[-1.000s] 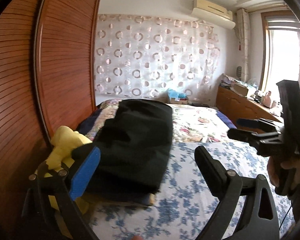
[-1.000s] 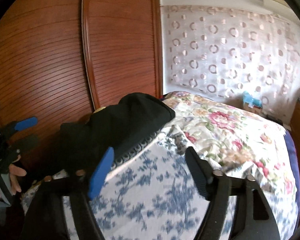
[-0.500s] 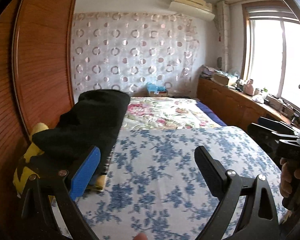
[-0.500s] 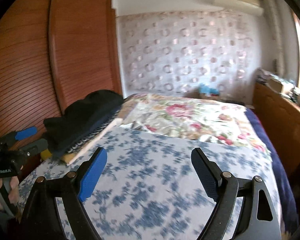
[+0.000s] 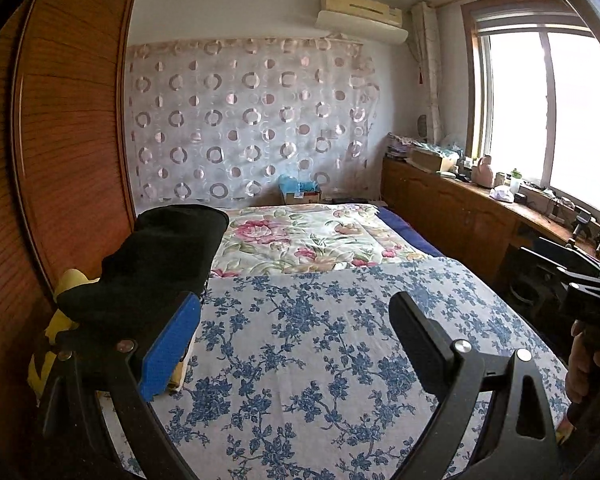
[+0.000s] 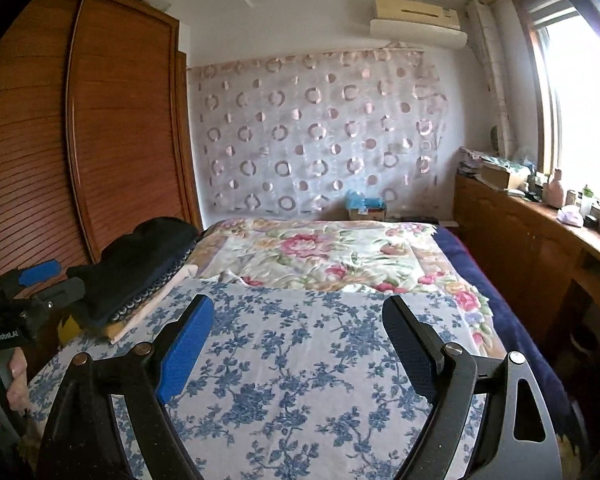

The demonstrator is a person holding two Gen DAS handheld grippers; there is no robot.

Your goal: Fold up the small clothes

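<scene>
Folded clothes (image 5: 160, 264) stacked at bedspread's (image 5: 320, 340) left edge; both hand-held grippers (image 5: 296, 312) (image 6: 298, 320) wide, empty.

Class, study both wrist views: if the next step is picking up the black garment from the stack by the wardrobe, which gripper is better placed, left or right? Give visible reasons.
Probably the left gripper: the black garment lies right beside its blue fingertip. Both grippers are open and empty, but the right gripper sees it farther off to its left.

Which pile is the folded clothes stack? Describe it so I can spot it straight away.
Find the bed with the blue-flowered sheet, then its left edge beside the wooden wardrobe. The stack of folded clothes lies there, topped by a black garment over lighter layers: the only dark heap on the patterned bedding.
</scene>
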